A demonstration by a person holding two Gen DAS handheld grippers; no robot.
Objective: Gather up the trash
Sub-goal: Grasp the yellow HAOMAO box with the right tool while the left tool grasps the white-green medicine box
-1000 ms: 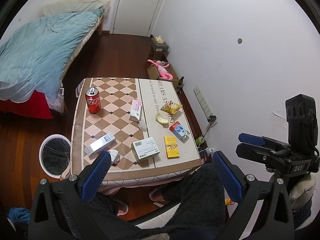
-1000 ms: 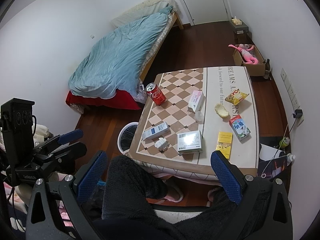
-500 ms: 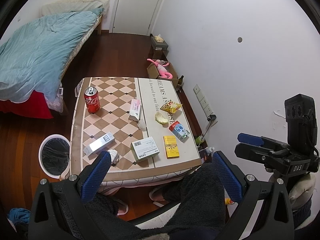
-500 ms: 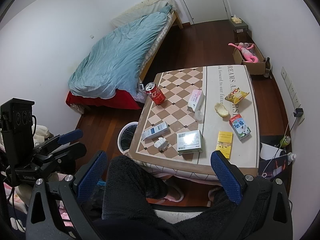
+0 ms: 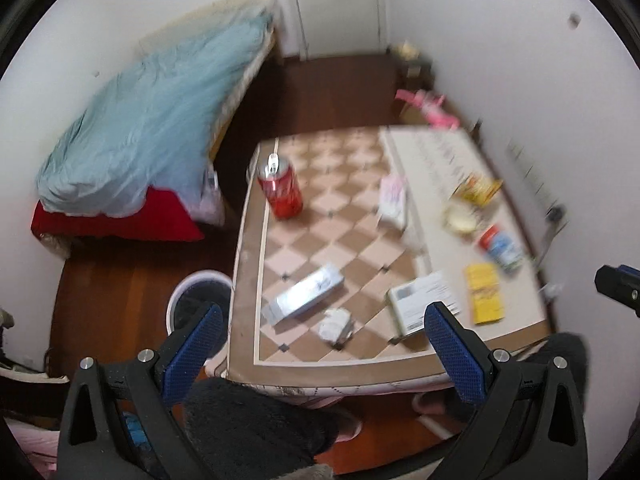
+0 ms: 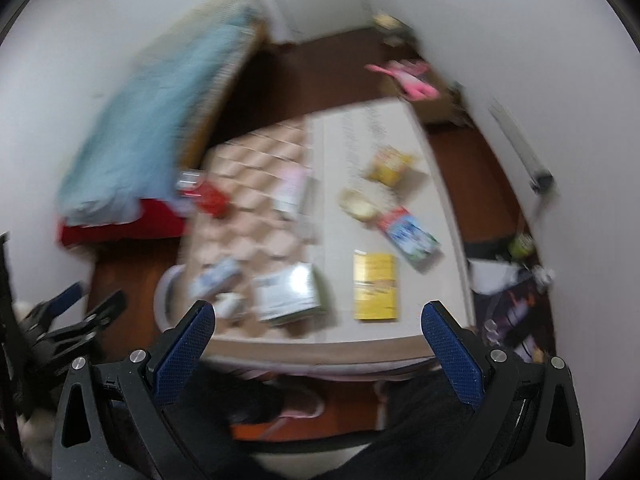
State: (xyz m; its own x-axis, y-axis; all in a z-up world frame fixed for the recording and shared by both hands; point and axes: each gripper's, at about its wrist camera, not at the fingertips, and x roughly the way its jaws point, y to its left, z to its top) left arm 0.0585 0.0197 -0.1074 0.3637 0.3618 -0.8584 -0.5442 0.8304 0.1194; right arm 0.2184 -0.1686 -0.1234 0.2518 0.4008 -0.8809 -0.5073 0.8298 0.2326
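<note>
Both cameras have swung leftward and blur. Left gripper (image 5: 320, 332) and right gripper (image 6: 318, 328) fingers spread apart, empty, above the worktop (image 5: 360, 354): one red can (image 5: 280, 190), one yellow box (image 6: 375, 286). Only the left view clearly shows the bin (image 5: 176, 300).

Both of my views are smeared with motion, so I can read no word or number for certain. The pale strip of the tabletop (image 5: 436, 160) carries a line of dark lettering, but it is only a row of blurred marks in the left view and in the right one. The red can (image 5: 280, 190), the white box (image 5: 424, 300) with its printed label, the yellow box (image 6: 375, 286) and the blue-and-red carton (image 6: 408, 236) all show print that I cannot make out.
</note>
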